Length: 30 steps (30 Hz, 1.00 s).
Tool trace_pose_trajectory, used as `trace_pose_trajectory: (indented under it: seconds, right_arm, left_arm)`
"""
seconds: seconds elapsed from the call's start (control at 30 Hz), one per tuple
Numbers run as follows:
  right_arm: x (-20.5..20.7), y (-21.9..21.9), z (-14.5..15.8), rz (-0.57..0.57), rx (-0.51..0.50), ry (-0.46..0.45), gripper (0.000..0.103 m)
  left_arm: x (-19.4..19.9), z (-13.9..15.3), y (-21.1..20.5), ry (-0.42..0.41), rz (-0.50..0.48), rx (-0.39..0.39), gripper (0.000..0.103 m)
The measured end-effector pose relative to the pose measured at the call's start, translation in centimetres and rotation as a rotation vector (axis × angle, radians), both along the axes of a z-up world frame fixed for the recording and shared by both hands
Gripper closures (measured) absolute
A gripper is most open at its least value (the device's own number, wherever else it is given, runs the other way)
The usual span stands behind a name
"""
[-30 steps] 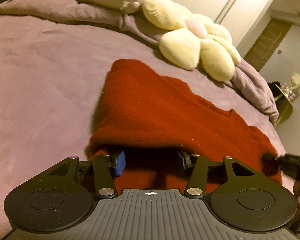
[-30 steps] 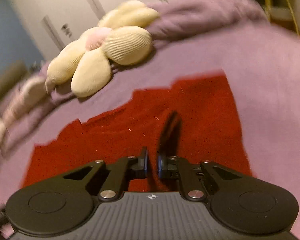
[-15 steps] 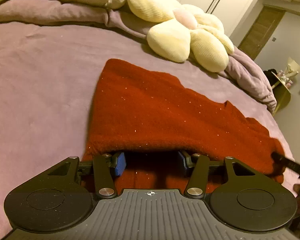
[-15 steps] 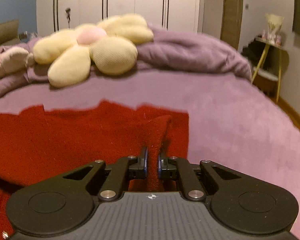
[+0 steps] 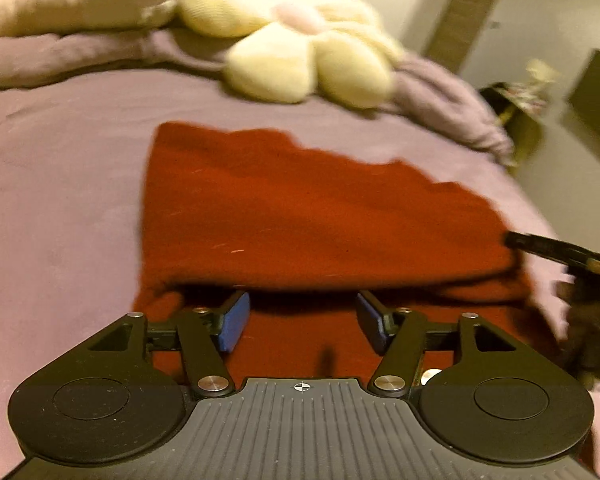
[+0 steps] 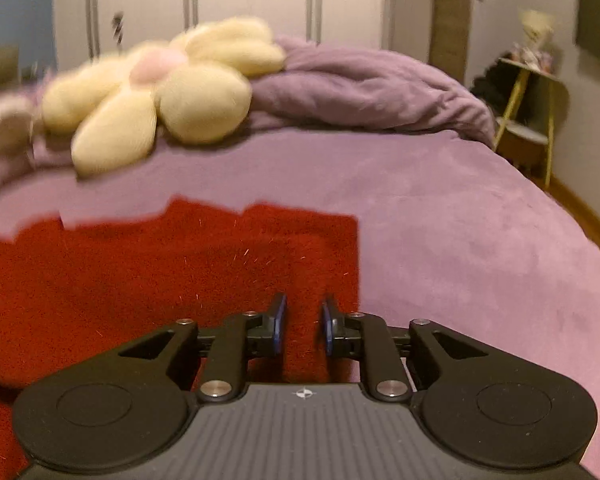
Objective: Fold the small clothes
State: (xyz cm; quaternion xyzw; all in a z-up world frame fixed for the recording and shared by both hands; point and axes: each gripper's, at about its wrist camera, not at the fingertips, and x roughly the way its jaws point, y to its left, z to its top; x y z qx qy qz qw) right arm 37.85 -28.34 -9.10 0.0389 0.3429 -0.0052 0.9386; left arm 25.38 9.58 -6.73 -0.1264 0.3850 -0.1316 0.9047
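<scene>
Both tools gape wide: left tool (image 5: 302, 322) under the garment (image 5: 300, 216) fold, right tool (image 6: 303, 326) at its 3 o'clock edge. Withdraw level to keep the fold flat.

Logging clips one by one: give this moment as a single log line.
stage: fold laid | item: red knitted garment on purple bedspread | left gripper: open | right gripper: open, fabric between fingers

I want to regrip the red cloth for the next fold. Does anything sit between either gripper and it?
Nothing visible does. Both the left gripper and the right gripper are open, right over the red cloth. The flower pillow lies farther up the bed, apart from the cloth.
</scene>
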Motion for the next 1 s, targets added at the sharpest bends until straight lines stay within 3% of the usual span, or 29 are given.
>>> trace_pose_trajectory:
  seconds: [0.1,0.2,0.27,0.37,0.43,0.73,0.83,0.93,1.0]
  right_arm:
    - [-0.8,-0.2,1.6,-0.013,0.081,-0.035,0.084]
    - [0.0,2.2,1.6,0.092,0.115,-0.011,0.084]
    - [0.8,4.7,1.1,0.161,0.072,0.008,0.084]
    - [2.1,7.0,-0.4,0.198,0.037,0.051,0.084]
    - [2.7,7.5,-2.2,0.184,0.009,0.097,0.087]
    - [5.5,9.0,-3.7,0.228,-0.170,0.031,0.088]
    - [6.2,9.1,-3.2,0.235,-0.182,0.024,0.088]
    - [4.3,8.0,-1.7,0.237,-0.110,0.033,0.085]
    - [1.7,6.6,-0.5,0.236,-0.031,0.020,0.075]
  left_arm:
    - [-0.1,2.2,-0.8,-0.065,-0.019,-0.002,0.024]
    - [2.0,2.8,-2.9,-0.123,-0.016,0.040,0.018]
    - [4.1,1.8,-4.2,-0.118,-0.005,0.048,0.019]
    - [7.7,-1.2,-5.7,-0.023,0.075,0.111,0.030]
    - [8.7,-2.9,-6.1,-0.005,0.103,0.158,0.036]
    - [13.0,-4.8,-7.8,-0.034,0.085,0.308,0.019]
    - [12.7,-4.1,-7.6,-0.013,0.101,0.273,0.021]
    - [10.1,-3.1,-6.9,-0.020,0.073,0.227,0.021]
    - [8.2,-2.5,-5.9,-0.043,0.081,0.180,0.021]
